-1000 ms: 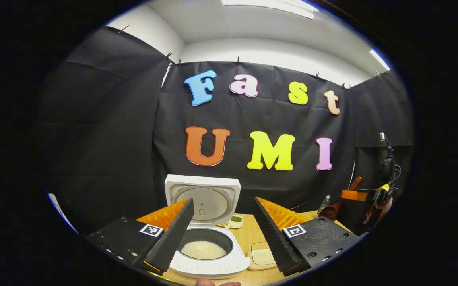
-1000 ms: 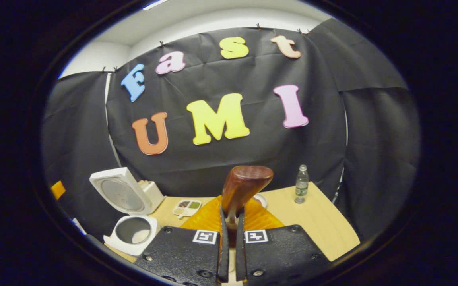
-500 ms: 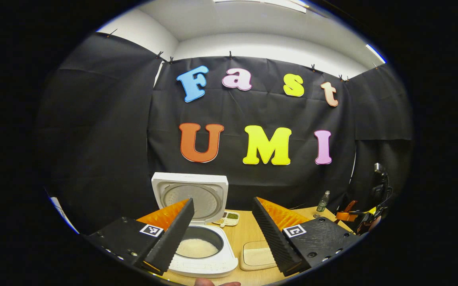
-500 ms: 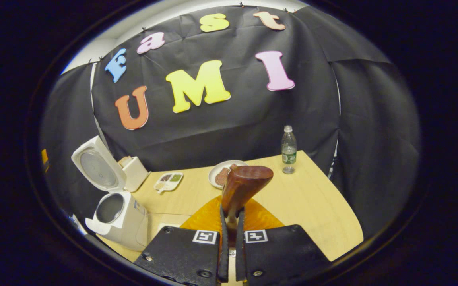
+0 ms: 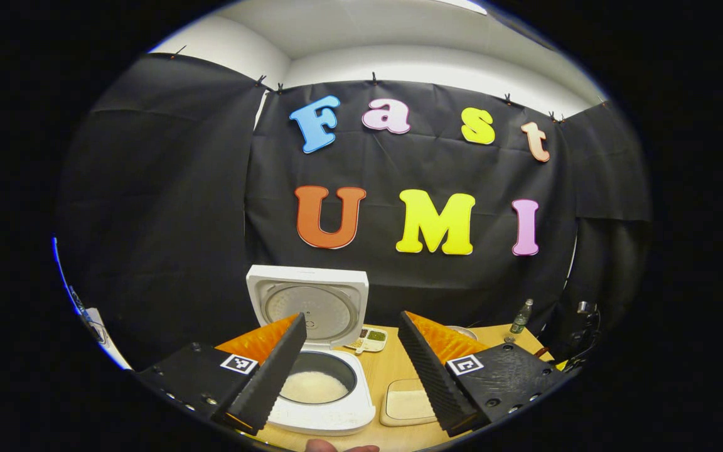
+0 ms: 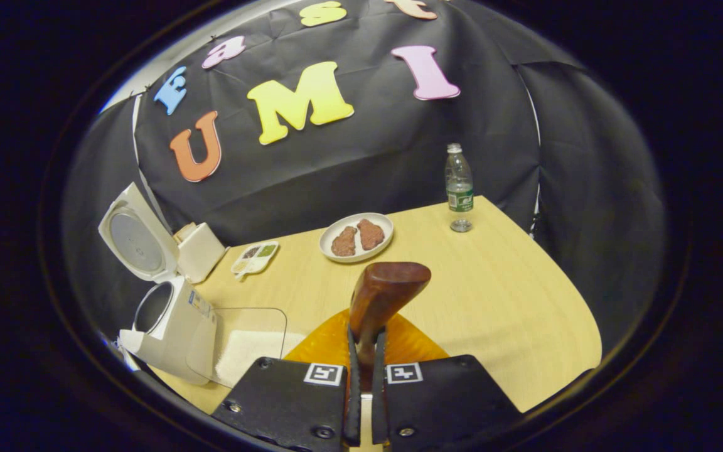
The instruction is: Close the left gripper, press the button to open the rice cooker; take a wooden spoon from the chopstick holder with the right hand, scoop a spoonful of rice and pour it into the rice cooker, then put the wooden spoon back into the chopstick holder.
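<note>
Left gripper view close, level, facing open rice cooker (image 5: 311,376), right gripper view higher, angled down over table (image 6: 499,301), both sharing rice cooker (image 6: 167,314), water bottle (image 6: 459,188)

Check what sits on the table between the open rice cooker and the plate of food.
In the right gripper view, a small divided dish lies on the table between the rice cooker and the plate, apart from both.

Bare table (image 6: 499,282) between plate (image 6: 356,228) and bottle (image 6: 459,187)
</note>
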Demonstrator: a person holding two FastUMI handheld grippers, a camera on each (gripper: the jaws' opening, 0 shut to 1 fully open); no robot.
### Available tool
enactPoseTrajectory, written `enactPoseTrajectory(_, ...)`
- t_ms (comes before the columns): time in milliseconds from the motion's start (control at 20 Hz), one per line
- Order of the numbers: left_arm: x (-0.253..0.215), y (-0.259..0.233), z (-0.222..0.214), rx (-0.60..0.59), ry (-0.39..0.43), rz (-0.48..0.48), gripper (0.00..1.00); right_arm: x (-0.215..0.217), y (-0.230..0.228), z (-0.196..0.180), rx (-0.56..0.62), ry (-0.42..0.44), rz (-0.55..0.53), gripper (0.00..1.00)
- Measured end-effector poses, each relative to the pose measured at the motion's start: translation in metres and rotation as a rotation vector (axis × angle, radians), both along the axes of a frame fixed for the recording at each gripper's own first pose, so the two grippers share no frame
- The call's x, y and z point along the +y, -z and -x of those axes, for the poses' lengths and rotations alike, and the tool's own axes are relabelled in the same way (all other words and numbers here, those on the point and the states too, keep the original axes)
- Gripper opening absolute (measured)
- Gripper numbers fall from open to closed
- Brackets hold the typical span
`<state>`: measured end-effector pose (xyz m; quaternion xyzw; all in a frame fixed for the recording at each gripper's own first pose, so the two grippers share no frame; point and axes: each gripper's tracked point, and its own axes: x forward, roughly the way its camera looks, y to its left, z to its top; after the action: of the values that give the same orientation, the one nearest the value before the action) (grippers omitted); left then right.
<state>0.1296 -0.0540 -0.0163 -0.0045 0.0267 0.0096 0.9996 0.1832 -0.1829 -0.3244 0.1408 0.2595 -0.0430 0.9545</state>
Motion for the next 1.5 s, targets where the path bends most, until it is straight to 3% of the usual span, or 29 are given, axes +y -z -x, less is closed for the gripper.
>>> enactPoseTrajectory(450,-0.004,-0.003,-0.006,0.002,0.002,-0.008,0.94,0.000,0.013,0.000,0.006,-0.005,-0.034,0.20)
enactPoseTrajectory(550,-0.001,-0.008,-0.010,-0.009,-0.011,-0.012,0.94,0.000,0.005,0.004,0.008,-0.016,-0.028,0.37)
enactPoseTrajectory(600,0.000,-0.010,-0.012,-0.018,-0.011,-0.011,0.94,-0.003,0.000,0.007,0.009,-0.012,-0.012,0.58)
enactPoseTrajectory(700,0.001,-0.017,-0.017,-0.033,-0.001,0.003,0.94,-0.012,-0.018,0.009,-0.008,0.001,0.022,0.75)
enactPoseTrajectory(950,0.021,-0.044,-0.038,-0.082,-0.006,0.044,0.94,-0.034,-0.077,0.026,-0.083,0.052,0.075,0.79)
enactPoseTrajectory(1000,0.027,-0.050,-0.044,-0.093,-0.012,0.046,0.94,-0.036,-0.092,0.030,-0.106,0.062,0.081,0.90)
enactPoseTrajectory(1050,0.033,-0.059,-0.054,-0.106,-0.014,0.044,0.94,-0.037,-0.104,0.033,-0.126,0.072,0.092,0.93)
enactPoseTrajectory(1200,0.045,-0.078,-0.075,-0.141,-0.025,0.029,0.94,-0.037,-0.142,0.044,-0.184,0.091,0.122,0.92)
enactPoseTrajectory(1500,0.062,-0.078,-0.128,-0.080,-0.040,0.017,0.94,-0.020,-0.182,0.074,-0.221,0.120,0.150,0.97)
